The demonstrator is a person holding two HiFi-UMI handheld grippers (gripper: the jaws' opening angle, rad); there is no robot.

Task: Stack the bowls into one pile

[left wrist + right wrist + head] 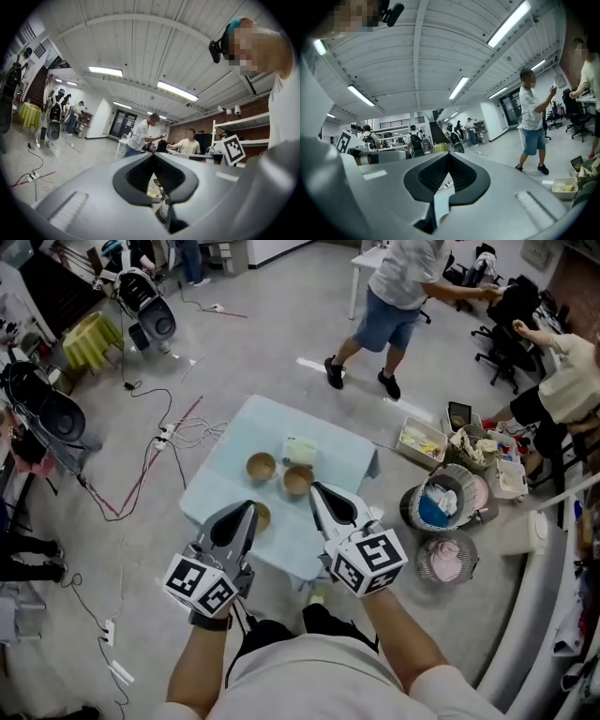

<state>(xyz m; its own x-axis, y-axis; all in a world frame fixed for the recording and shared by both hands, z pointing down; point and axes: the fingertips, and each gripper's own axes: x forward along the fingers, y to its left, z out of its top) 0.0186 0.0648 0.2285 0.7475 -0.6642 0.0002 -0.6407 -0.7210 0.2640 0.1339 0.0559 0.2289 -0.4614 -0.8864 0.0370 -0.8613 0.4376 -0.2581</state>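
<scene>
Over the small table with its pale blue cloth, you hold both tongs side by side, above the cloth and clear of everything on it.

Your left gripper has its jaws pressed together at the tips. In the left gripper view they meet in a point with only the moulded hollow behind them, and nothing sits in that hollow. Your right gripper is the same: its own view shows the tips drawn together and the hollow bare. Neither one grips or touches a bowl.

Your forearms come up from the bottom edge of the head view, slightly spread. Each hand is wrapped around its handle just behind the marker cube: left cube, right cube. Both sets of jaws point forward and away from you, and the right tips reach a little farther than the left.

Three brown bowls stand apart on the cloth, none stacked. The far bowl is left of centre. The middle bowl sits just beside your right tips in the picture. The near bowl is partly covered by your left jaws. A pale box lies just beyond the middle bowl.
</scene>
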